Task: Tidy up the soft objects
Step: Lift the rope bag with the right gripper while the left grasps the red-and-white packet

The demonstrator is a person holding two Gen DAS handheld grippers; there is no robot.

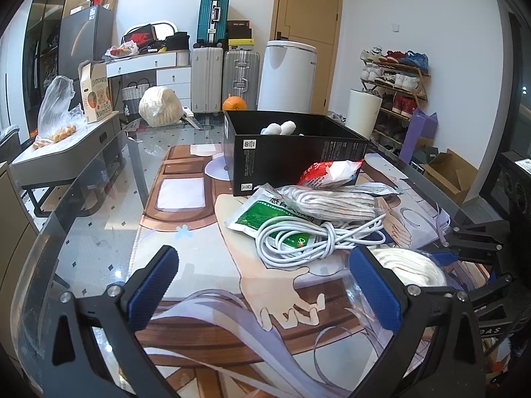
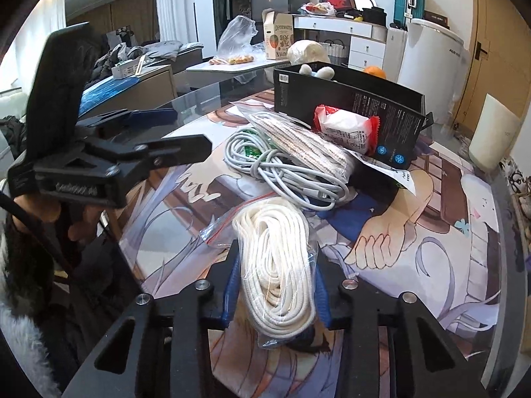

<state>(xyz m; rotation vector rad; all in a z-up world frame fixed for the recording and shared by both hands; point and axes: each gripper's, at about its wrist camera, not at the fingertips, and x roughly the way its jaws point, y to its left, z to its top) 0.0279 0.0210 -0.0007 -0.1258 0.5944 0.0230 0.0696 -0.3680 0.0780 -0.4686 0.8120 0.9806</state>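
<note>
In the left wrist view, the left gripper stands wide open and holds nothing. Ahead of it lie a white cable, a green packet and a red-white pack, not yet sorted. Behind them, the black box already contains some white soft things.

In the right wrist view, the right gripper is closed around the bagged white rope. The box is well ahead, so I judge most work remains.
</note>
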